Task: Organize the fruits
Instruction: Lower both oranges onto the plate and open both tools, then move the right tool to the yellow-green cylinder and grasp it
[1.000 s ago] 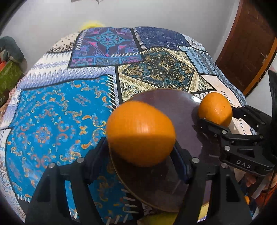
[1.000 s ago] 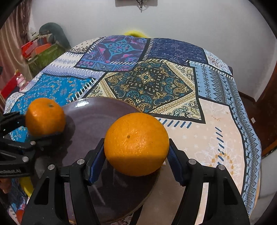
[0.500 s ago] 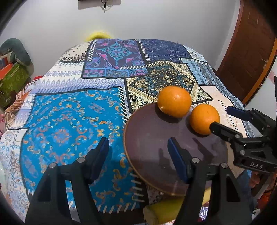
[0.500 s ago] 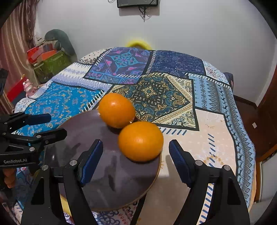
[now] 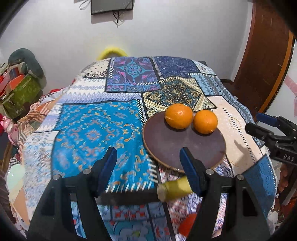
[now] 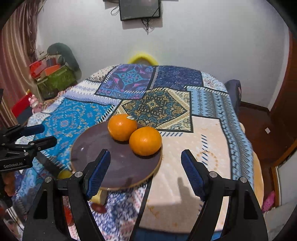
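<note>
My left gripper [image 5: 148, 161] hangs with its blue pads spread wide and nothing between them; my right gripper [image 6: 145, 163] is just as wide apart and empty. Both point down at a table under a patchwork cloth [image 5: 96, 129] of bright blue, purple, navy and cream panels. A dark round plate [image 5: 178, 146] sits near the table's front edge, at centre right of the left view, and the two oranges rest on its far rim, touching each other: one orange [image 5: 178, 116] to the left, the other orange [image 5: 205, 121] just right of it. In the right view the same pair lies at mid-frame [image 6: 122, 127] [image 6: 145, 140]. Something yellow [image 5: 174, 187] pokes out below the plate's near rim; I cannot tell what it is. Behind the table stands a white wall with a dark screen [image 6: 139, 9] mounted at top centre, cables dangling under it. A brown wooden door [image 5: 267, 55] fills the right edge of the left view, and a green box [image 6: 57, 79] with clutter sits at the left, beside a striped curtain [image 6: 16, 55].
</note>
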Demonstrator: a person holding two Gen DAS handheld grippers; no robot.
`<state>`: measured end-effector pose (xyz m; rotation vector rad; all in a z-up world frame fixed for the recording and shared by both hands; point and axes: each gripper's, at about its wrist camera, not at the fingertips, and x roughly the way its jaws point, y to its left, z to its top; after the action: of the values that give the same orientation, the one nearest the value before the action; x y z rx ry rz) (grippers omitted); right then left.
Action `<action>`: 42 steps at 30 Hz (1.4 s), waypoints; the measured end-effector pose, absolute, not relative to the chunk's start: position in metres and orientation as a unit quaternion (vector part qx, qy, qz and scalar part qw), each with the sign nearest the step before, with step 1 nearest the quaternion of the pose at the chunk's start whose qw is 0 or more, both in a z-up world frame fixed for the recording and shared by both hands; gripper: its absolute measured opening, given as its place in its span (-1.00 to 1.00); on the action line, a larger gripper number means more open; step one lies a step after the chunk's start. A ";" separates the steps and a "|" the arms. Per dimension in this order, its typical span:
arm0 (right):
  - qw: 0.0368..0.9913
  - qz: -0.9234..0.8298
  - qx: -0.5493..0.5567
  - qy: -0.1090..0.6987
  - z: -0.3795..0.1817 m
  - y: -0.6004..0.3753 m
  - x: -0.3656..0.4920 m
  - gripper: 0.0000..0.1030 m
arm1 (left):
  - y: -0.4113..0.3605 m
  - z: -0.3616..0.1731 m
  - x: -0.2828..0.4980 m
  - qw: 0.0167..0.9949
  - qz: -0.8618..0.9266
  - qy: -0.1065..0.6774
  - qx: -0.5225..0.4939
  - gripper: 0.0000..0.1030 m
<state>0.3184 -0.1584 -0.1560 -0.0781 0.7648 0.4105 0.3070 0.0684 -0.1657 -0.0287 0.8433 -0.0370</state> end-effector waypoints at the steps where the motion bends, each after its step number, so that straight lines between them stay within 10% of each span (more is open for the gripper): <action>1: 0.910 0.195 -0.034 0.365 -0.150 -0.162 0.310 0.47 | 0.069 -0.161 0.299 0.914 -0.017 0.406 -0.016 0.35; 14: 0.924 0.183 -0.034 0.335 -0.117 -0.174 0.225 0.55 | 0.076 -0.118 0.209 0.922 -0.013 0.387 -0.022 0.37; 42: 0.827 0.254 -0.152 0.477 -0.231 -0.134 0.135 0.66 | 0.074 -0.154 0.156 0.899 -0.030 0.437 -0.021 0.52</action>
<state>0.1353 -0.1342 -0.2309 -0.3238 1.0138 0.5396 0.1563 0.0736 -0.1540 -0.0426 0.9046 -0.0631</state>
